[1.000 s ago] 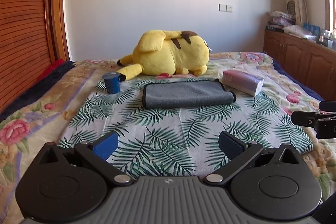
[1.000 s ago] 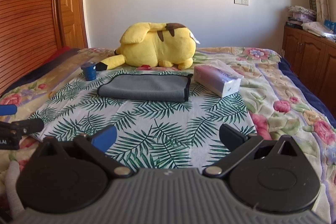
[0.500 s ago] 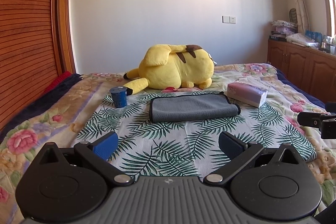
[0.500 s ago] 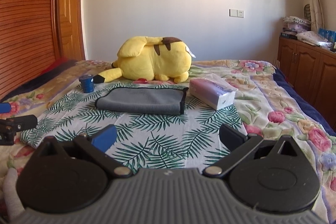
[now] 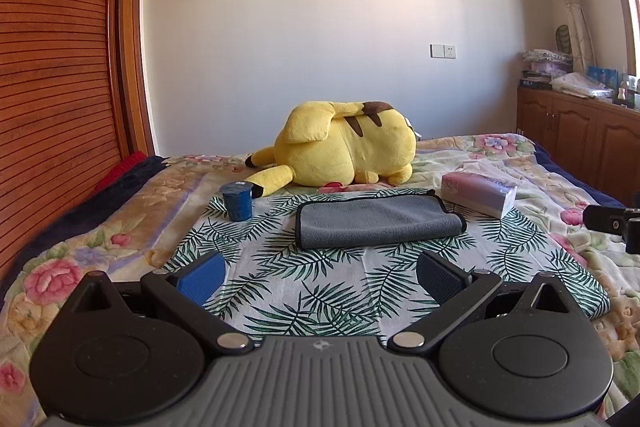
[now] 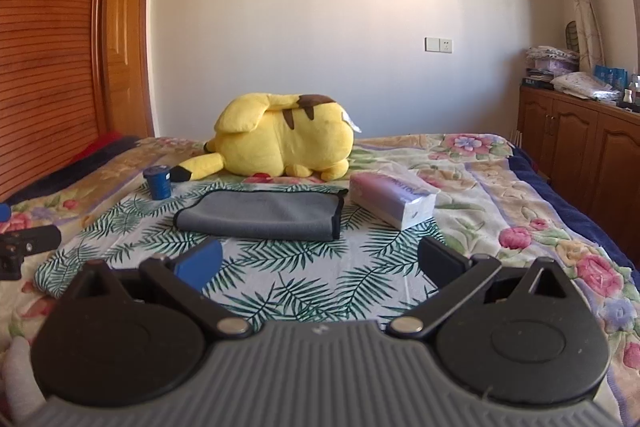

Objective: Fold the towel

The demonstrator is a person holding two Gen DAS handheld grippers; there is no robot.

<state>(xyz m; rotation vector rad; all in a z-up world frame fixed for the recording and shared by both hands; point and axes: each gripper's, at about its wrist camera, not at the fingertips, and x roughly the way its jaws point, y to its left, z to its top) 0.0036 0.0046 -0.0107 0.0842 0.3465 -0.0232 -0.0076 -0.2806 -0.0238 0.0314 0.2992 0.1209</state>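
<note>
Ahead and to the left of the left gripper [image 5: 320,273] stands a blue cup [image 5: 237,201]. The grey towel [image 5: 376,220] lies folded on the leaf-print cloth [image 5: 320,291], ahead of both grippers and well clear of their fingers. The right gripper [image 6: 318,259], like the left, is spread wide and holds nothing. A tissue pack [image 6: 392,199] lies ahead to its right.

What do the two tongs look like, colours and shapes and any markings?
The two look alike. The left tongs have a ribbed grey body with a small round emblem, two round black discs, black linkage bars on silver pivots, and blue textured pads. The right tongs match, with a bright blue pad and a shadowed darker one. No cables or sleeves show.
</note>
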